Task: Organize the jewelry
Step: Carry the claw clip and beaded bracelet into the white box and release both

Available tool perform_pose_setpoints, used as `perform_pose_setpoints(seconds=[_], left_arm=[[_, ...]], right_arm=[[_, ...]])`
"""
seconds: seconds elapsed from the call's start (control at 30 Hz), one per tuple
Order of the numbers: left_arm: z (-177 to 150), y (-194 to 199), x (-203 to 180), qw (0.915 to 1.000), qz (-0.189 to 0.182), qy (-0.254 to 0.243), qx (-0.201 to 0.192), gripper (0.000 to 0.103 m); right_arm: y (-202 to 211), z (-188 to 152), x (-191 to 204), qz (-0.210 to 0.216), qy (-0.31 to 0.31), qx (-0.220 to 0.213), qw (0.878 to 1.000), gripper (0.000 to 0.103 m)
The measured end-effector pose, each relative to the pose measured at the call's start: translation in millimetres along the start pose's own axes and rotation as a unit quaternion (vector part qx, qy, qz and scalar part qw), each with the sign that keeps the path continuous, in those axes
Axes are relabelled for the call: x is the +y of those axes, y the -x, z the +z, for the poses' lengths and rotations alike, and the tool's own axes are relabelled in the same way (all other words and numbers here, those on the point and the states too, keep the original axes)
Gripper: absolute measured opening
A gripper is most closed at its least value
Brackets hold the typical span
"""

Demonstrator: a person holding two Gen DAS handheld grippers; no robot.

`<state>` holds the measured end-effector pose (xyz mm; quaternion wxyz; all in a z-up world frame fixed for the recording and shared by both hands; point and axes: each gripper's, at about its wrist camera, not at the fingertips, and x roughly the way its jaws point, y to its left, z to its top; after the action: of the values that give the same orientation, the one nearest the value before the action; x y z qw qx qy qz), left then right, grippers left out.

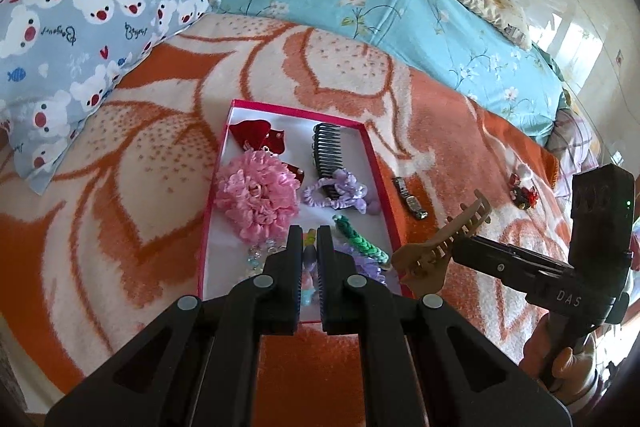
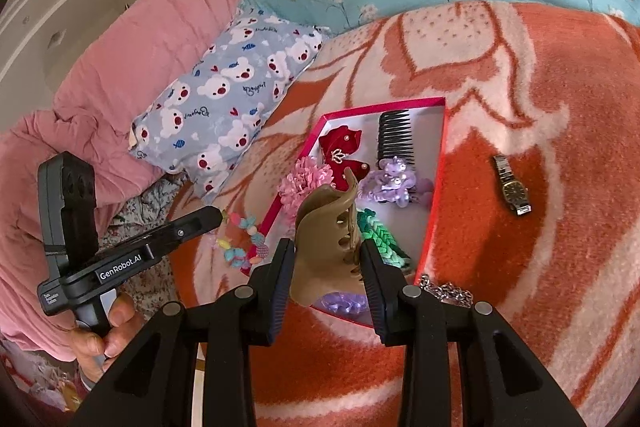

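The right gripper (image 2: 326, 259) holds a tan claw clip (image 2: 326, 239) between its fingers, above the near end of the red tray (image 2: 434, 195) on the orange blanket (image 2: 520, 75). The left gripper (image 1: 309, 247) hangs over the tray's near end with jaws narrow; a small bead piece seems to sit between them, though I cannot tell if it is gripped. In the tray lie a black comb (image 2: 396, 135), red bow (image 2: 340, 147), pink flower (image 1: 256, 195), purple scrunchie (image 2: 394, 183) and green braid (image 2: 380, 239). A watch (image 2: 512, 187) lies on the blanket right of the tray, a chain (image 2: 448, 291) near its right corner, and a bead bracelet (image 2: 240, 239) just left of it.
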<state>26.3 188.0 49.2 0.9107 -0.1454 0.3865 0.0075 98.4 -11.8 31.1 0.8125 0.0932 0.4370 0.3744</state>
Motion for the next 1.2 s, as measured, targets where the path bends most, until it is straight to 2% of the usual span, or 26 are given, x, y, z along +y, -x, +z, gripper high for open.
perform_pose_setpoints(seconds=[0.5,0.53,0.57,0.7,0.87,1.2], left_arm=[[3,-35,27,0.9992,0.001,0.031,0.027,0.005],[4,-38,28,0.9991,0.002,0.033,0.027,0.005],[6,-40,29,0.9991,0.002,0.034,0.027,0.005],[10,-50,32,0.9989,0.003,0.037,0.030,0.005],[9,-65,35,0.9984,0.008,0.039,0.041,0.005],[6,-86,49,0.9967,0.017,0.060,0.053,0.005]], right_arm=[[-50,23,-12,-0.004,-0.016,0.030,0.999,0.033],[-53,25,-12,-0.005,-0.016,0.031,0.999,0.028],[-59,28,-13,-0.010,-0.015,0.037,0.999,0.000],[-80,32,-19,-0.021,-0.013,0.051,0.998,0.000],[-101,22,-26,-0.013,-0.027,0.072,0.997,0.000],[-109,19,-24,-0.009,-0.023,0.076,0.997,0.000]])
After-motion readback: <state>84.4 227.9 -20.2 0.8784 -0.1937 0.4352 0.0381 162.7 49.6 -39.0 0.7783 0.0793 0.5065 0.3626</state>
